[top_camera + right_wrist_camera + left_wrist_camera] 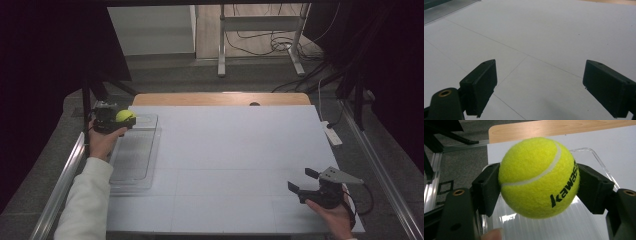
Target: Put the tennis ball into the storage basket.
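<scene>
A yellow-green tennis ball (537, 176) with black lettering is clamped between the black jaws of my left gripper (539, 185). In the high view that gripper (124, 120) holds the ball (125, 115) above the far end of a clear plastic tray (131, 160) at the table's left edge. My right gripper (300, 181) rests low at the near right corner of the white table top, held in a hand. Its jaws (539, 87) stand wide apart with bare table between them.
The white table top (235, 150) stretches between the two hands, with a wooden strip (220, 98) along its far edge. A white power strip (331, 133) lies off the right edge. Metal rails (65, 180) run along both sides.
</scene>
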Demonstrator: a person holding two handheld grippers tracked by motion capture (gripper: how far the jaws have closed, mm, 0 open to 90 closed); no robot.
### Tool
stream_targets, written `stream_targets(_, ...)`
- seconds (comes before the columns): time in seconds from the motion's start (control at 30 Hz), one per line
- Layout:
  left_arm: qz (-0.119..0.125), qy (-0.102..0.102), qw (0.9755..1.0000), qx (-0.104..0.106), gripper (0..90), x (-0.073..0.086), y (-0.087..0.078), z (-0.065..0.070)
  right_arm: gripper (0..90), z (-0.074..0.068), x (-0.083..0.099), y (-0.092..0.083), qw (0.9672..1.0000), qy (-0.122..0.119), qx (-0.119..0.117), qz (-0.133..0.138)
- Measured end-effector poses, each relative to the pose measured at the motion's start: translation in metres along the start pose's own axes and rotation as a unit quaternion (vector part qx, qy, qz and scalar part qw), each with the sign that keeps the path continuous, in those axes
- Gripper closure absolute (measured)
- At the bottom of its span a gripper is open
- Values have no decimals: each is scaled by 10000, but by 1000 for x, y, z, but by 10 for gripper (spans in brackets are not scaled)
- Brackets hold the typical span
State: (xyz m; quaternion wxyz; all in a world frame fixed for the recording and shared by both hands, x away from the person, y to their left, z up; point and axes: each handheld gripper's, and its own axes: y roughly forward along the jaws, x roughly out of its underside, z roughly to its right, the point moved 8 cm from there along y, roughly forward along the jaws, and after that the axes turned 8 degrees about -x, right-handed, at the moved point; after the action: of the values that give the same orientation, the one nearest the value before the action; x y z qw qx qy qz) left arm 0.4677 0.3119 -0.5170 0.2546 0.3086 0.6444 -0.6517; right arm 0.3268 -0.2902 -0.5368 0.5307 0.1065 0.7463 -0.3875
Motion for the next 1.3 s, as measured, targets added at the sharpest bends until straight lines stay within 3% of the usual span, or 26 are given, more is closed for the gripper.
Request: stream_targets(1.3,-441,51,9988,-228,263,17,20,-8,121,1,1,1,10000,27,1,-30)
